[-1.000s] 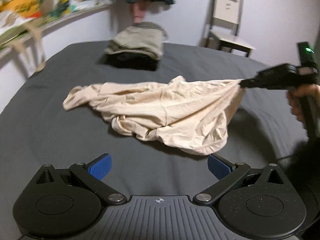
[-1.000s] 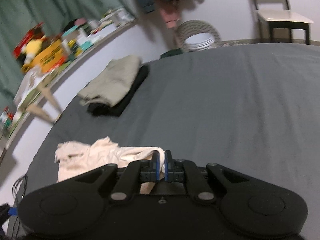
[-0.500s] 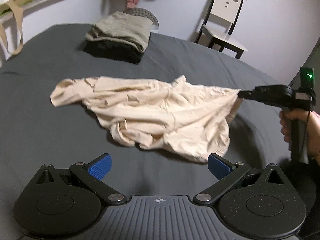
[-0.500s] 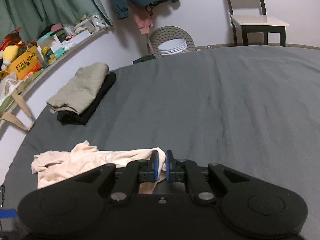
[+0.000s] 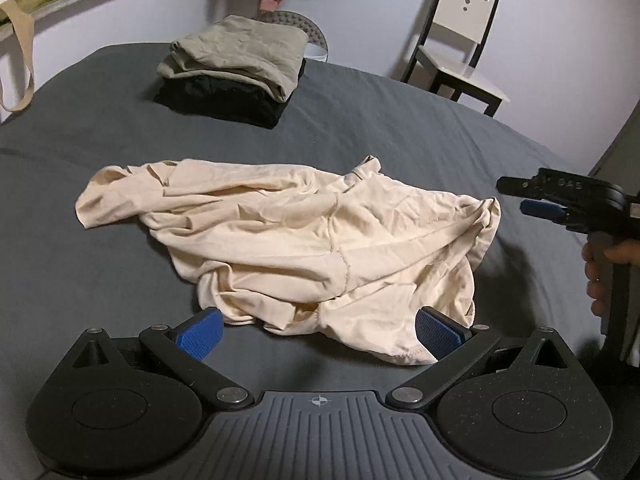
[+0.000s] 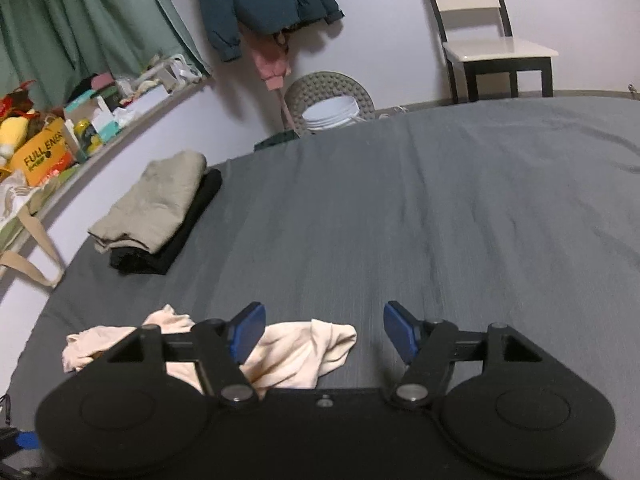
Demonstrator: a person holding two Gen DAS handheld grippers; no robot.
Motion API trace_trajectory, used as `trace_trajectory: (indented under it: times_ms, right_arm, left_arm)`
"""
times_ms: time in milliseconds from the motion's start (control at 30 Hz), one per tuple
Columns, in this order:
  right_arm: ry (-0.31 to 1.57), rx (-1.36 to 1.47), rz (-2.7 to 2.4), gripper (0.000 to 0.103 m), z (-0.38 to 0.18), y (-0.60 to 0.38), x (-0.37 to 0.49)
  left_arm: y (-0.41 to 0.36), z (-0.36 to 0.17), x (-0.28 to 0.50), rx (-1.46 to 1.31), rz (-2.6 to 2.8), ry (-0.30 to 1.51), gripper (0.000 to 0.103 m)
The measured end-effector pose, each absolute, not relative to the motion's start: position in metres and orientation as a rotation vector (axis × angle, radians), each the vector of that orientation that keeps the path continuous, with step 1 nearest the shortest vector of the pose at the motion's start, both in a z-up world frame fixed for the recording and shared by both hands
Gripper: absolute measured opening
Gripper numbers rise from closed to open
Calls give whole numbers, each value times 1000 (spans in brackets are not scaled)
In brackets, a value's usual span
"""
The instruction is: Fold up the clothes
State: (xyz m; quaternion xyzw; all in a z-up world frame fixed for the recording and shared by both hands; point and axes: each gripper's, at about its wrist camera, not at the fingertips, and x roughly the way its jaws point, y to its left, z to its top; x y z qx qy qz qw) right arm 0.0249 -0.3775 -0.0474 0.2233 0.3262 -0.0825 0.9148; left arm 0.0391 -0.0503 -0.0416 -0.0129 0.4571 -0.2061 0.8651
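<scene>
With both grippers wide open and holding nothing, the cream garment [image 5: 304, 248] lies rumpled mid-bed [image 5: 400, 120]; left gripper [image 5: 318, 330] hovers at its near hem, right gripper [image 6: 324, 330] beside its edge, likely choosing corners.

Cream garment [image 5: 304, 248]: thin, soft fabric, crumpled and unfolded, lying flat on the dark grey bed sheet [image 5: 100, 280]. Spread left to right, with a narrower part trailing to the far left and a bunched, rounded hem at the near edge. Stitched seam runs down its middle. Right end gathered into a small ridge. Folded stack [image 5: 236, 68] lies well apart at the far side: khaki garment on top of a black one, edges roughly squared.
</scene>
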Motion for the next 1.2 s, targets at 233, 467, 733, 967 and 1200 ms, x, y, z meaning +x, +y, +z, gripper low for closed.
trace_trajectory:
  times_ms: [233, 467, 733, 967, 1200]
  right_arm:
    - [705, 321, 117, 65, -33, -335, 14]
    - [782, -27, 355, 65, -36, -260, 2]
    - [779, -278, 405, 65, -45, -220, -26]
    - [765, -356, 402, 62, -56, -216, -35]
    - [733, -472, 409, 58, -69, -204, -46]
  left_arm:
    - [-56, -41, 15, 86, -477, 964, 103]
    - [-36, -30, 4, 109, -421, 896, 103]
    - [-11, -28, -1, 131, -371, 903, 103]
    - [-4, -31, -10, 154, -400, 921, 103]
    - [-21, -34, -21, 238, -478, 904, 103]
